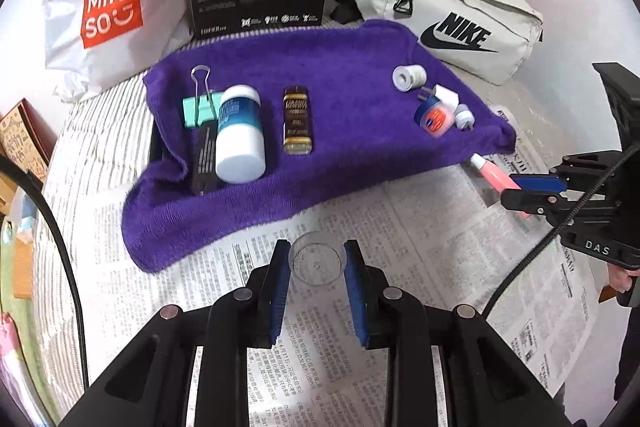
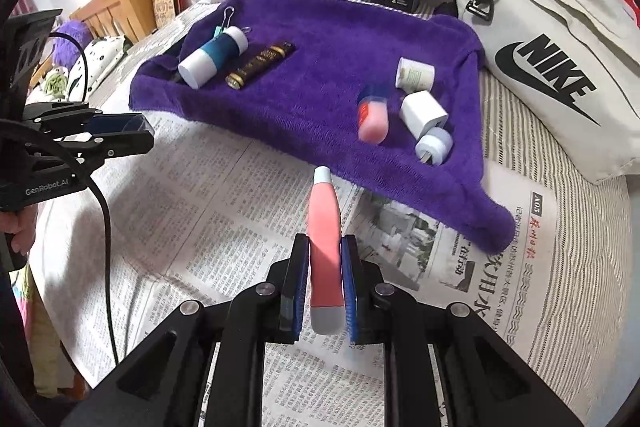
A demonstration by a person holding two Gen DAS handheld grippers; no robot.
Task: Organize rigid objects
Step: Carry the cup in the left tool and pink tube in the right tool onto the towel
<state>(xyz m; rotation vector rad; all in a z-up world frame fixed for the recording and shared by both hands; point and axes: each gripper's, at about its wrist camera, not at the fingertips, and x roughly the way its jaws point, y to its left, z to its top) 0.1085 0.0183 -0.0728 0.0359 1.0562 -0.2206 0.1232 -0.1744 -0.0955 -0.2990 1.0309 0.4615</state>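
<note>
**Ana:** Looking along my left tool (image 1: 317,259), I have a small clear cup (image 1: 317,262) pinched between the two blue pads, held over the newspaper (image 1: 400,219) just in front of the purple towel (image 1: 300,99).

**Ben:** What sits on that towel?

**Ana:** Toward its left end, a white bottle with a blue label (image 1: 239,135), a mint binder clip (image 1: 200,103) and a dark box (image 1: 205,159) lie together. A gold-and-brown tube (image 1: 296,121) lies near the towel's middle. At its right end I see a white roll (image 1: 408,77), a white charger (image 1: 445,96) and a blue-capped orange jar (image 1: 434,117), which is blurred.

**Ben:** And the other camera?

**Ana:** My right tool (image 2: 325,283) is clamped on a pink tube (image 2: 326,247) with a pale cap, pointing at the towel's near edge and held above the newspaper. The same jar (image 2: 372,117) lies ahead on the towel, beside the charger (image 2: 423,113) and a small round white plug (image 2: 434,147). Left of the towel, the other tool (image 2: 132,133) shows side-on with the cup at its tip.
</note>
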